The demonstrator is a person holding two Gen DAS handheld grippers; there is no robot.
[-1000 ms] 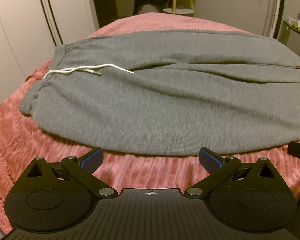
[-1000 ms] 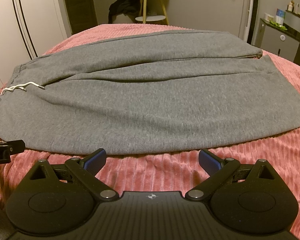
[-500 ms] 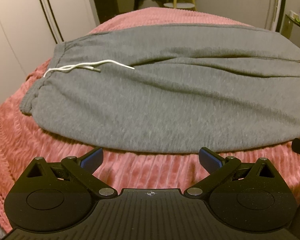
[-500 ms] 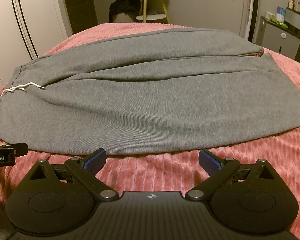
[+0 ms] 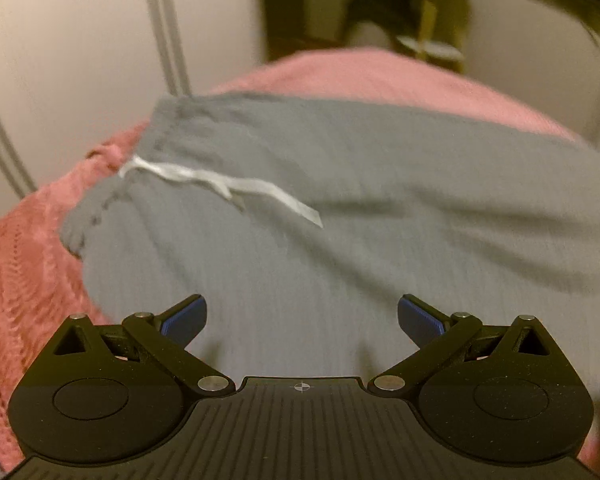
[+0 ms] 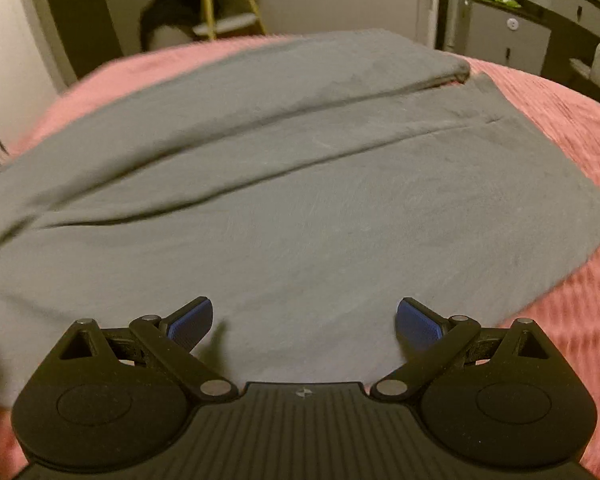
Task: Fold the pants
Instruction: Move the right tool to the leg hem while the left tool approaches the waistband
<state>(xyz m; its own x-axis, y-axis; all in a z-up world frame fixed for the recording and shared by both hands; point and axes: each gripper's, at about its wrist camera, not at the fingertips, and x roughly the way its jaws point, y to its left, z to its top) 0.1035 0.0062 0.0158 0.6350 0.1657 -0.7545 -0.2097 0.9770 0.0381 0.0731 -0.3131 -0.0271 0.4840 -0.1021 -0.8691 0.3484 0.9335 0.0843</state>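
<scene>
**Reaching for the near edge of the pants — approach step, nothing grasped yet**

Reaching is the step we judge to be in hand. The grey pants (image 6: 300, 208) lie spread flat across the bed (image 6: 572, 128), on its pink ribbed cover, with the two legs side by side and a long crease between them. The waistband end shows in the left wrist view, with the white drawstring (image 5: 220, 182) lying loose on top of the cloth. The leg cuffs (image 6: 464, 72) show toward the far right in the right wrist view.

Left hand-held gripper (image 5: 302, 318): fingers spread wide, nothing between them, poised over the cloth near the waistband end. Right hand-held gripper (image 6: 304, 320): likewise spread wide and empty, over the near leg further toward the cuffs. Both views are motion-blurred, so whether either pad touches the cloth we cannot tell.

No fold has been made; the pants are at full width and full length.

Next move, as we judge it:
- both fingers must come down on the near long edge and pinch the full thickness of the near leg, not the top layer only;
- both ends should then lift evenly and carry over to the far leg, edges aligned;
- watch the drawstring, which may get trapped in the fold.
</scene>
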